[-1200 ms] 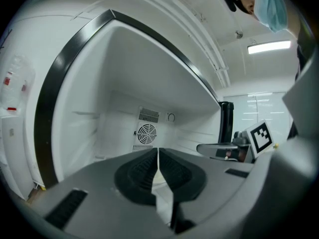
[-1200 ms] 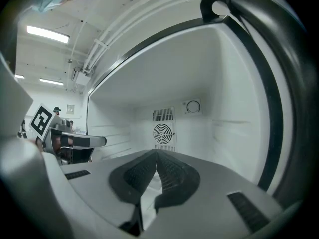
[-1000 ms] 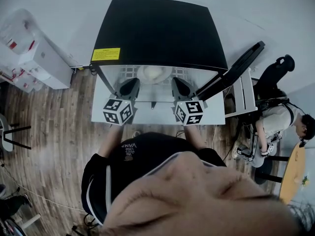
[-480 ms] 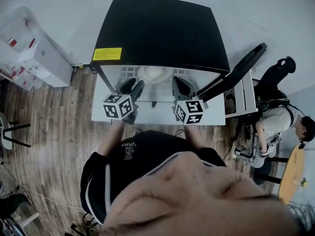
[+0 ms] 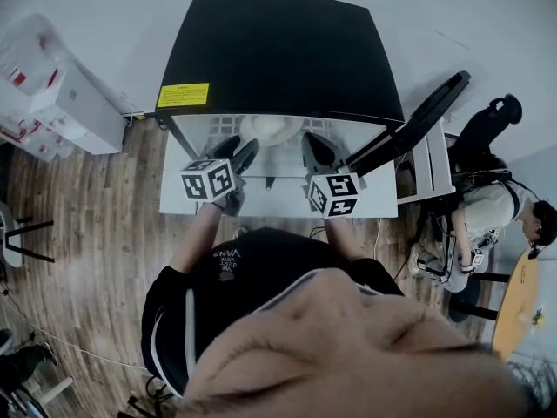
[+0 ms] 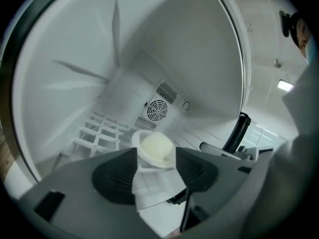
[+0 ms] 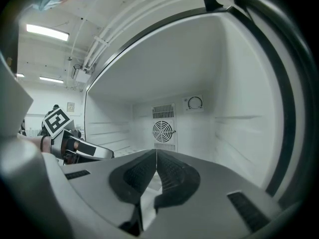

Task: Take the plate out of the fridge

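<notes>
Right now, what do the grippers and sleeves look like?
Both left gripper and right gripper: grey bodies, black ribbed pads, white cube with black square markers. Black top, white lettering, sleeves look short. Left jaws have just been opening; the plate shows between them, unpinched.

Around the room, seen from the head view
Wooden floor (image 5: pixel 96 233) runs from 7 to 9 o'clock; white storage boxes (image 5: pixel 65 103) stand at 10 o'clock; a black-legged stool (image 5: pixel 17 242) shows at 9 o'clock; a seated person (image 5: pixel 496 212) is at 3 o'clock beside a black chair (image 5: pixel 483 133); a round wooden table (image 5: pixel 518 307) lies at 4 o'clock
</notes>
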The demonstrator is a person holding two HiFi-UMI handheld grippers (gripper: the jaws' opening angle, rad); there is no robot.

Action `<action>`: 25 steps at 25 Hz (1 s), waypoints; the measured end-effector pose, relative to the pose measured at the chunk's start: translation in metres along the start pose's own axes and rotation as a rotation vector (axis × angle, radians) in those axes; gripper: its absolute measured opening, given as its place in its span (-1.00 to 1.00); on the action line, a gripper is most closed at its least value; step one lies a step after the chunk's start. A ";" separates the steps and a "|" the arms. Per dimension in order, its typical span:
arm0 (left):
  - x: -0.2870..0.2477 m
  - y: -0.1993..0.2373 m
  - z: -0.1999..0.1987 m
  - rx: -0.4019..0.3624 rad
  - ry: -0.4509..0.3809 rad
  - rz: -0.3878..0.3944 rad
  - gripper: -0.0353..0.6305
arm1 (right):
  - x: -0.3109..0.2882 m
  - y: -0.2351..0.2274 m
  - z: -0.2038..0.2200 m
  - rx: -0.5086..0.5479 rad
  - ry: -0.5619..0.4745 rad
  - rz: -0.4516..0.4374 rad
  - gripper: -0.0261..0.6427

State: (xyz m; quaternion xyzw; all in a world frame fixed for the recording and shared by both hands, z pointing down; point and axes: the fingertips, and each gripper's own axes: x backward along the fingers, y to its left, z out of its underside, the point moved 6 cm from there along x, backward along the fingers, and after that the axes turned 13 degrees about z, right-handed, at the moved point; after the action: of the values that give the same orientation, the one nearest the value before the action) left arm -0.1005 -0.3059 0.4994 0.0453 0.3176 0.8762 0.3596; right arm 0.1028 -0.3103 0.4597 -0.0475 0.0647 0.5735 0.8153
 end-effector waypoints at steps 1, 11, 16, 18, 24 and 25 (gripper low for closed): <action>-0.001 0.000 0.000 0.008 -0.001 0.004 -0.24 | 0.000 0.000 0.000 0.001 0.001 0.001 -0.89; -0.003 0.004 0.001 0.071 -0.012 -0.010 -0.18 | -0.001 -0.003 0.002 0.001 0.009 0.002 -0.89; -0.006 0.003 -0.003 0.117 -0.010 0.030 -0.18 | -0.001 -0.003 0.003 -0.003 0.010 -0.002 -0.89; -0.006 0.004 -0.004 0.142 -0.015 0.042 -0.18 | -0.001 -0.003 0.003 -0.003 0.010 -0.003 -0.89; -0.006 0.008 -0.008 0.216 -0.013 0.066 -0.18 | -0.001 -0.004 0.004 -0.006 0.009 -0.001 -0.89; -0.006 0.009 -0.009 0.235 -0.014 0.072 -0.18 | -0.001 -0.003 0.004 -0.006 0.009 -0.003 -0.89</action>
State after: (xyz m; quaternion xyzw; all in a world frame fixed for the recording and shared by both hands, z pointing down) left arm -0.1043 -0.3195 0.4987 0.1047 0.4138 0.8449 0.3224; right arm 0.1060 -0.3120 0.4635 -0.0524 0.0668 0.5723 0.8156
